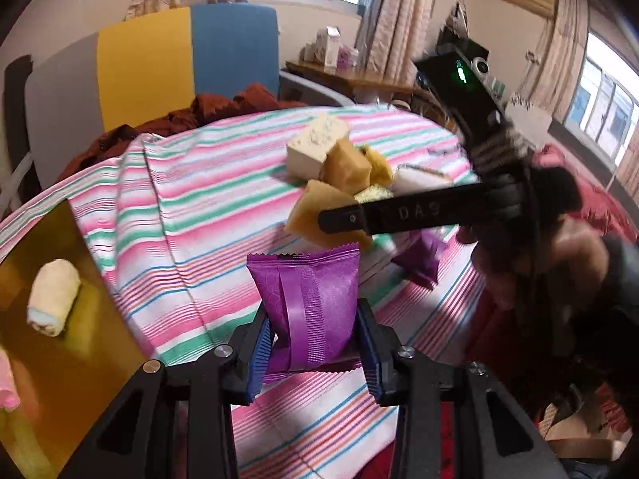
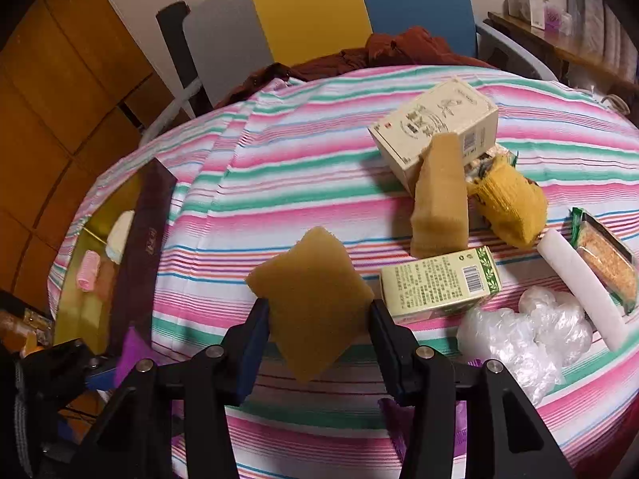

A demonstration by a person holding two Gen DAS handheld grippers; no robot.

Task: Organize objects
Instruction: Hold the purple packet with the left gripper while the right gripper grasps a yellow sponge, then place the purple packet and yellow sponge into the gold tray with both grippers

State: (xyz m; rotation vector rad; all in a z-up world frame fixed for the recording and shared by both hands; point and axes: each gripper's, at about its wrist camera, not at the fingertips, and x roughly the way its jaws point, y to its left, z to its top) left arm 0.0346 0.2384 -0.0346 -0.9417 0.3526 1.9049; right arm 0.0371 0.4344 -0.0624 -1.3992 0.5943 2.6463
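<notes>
Pinching a purple packet [image 1: 307, 315], left claw [image 1: 315, 343] narrowed.

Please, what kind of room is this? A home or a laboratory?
Most likely a lived-in room at home, not a laboratory. A striped cloth covers the table, curtains hang by the windows, and a chair stands behind with a brown garment on it.

Purple snack packet [image 1: 305, 311] upright (seam facing), tan sponge [image 2: 315, 299] tilted, both off the cloth
</notes>
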